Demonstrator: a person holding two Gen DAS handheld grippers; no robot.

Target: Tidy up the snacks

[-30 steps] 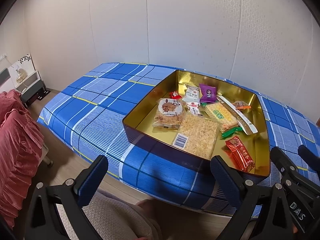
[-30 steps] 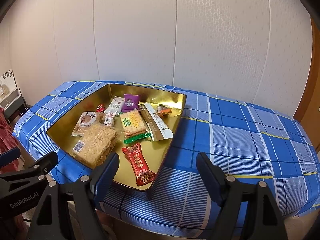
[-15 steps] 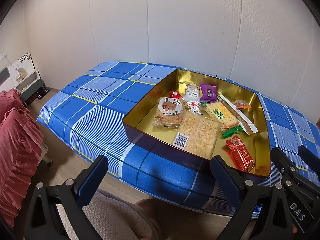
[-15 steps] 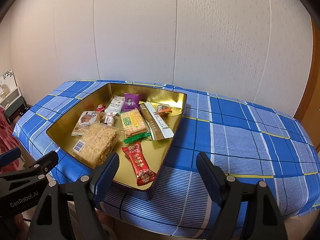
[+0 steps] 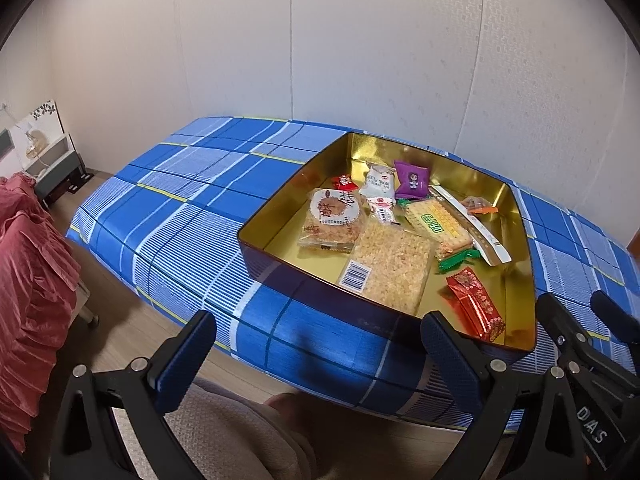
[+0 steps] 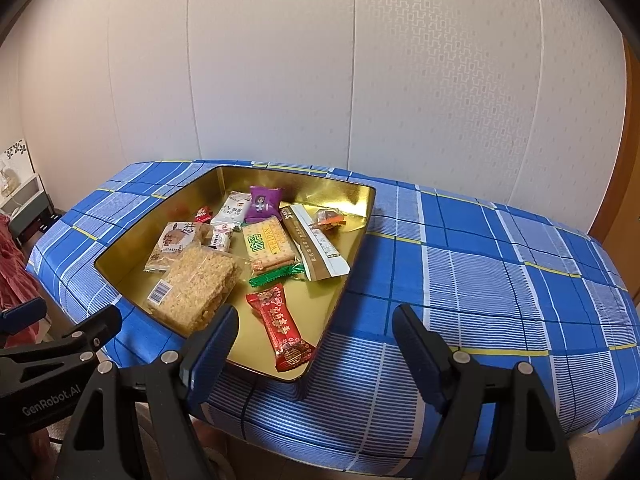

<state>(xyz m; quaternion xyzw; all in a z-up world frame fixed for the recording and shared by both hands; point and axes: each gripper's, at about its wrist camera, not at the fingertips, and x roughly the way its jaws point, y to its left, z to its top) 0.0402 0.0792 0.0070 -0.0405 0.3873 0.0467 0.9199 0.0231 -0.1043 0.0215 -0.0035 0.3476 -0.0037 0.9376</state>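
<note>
**Snacks all in the gold tray, both grippers empty**

Nothing has shifted since a second ago. Our left gripper (image 5: pixel 318 346) and right gripper (image 6: pixel 316 344) hover with jaws apart, nearside of the gold tray (image 6: pixel 352 236). We see every snack (image 6: pixel 280 326) inside the tray, none on the cloth (image 6: pixel 500 280); we judge tidying finished or sorting ahead.

Left gripper (image 5: pixel 318 350): black angular frame, blue textured pads (image 5: pixel 186 356), silver screws along the arms. Right gripper (image 6: pixel 316 350): same black frame, blue pads (image 6: pixel 210 346), silver screws. White "GenRobot.AI" lettering left of the right gripper; white "DAS" right of the left gripper. Beige knit garment (image 5: pixel 232 432) below the left gripper.
</note>
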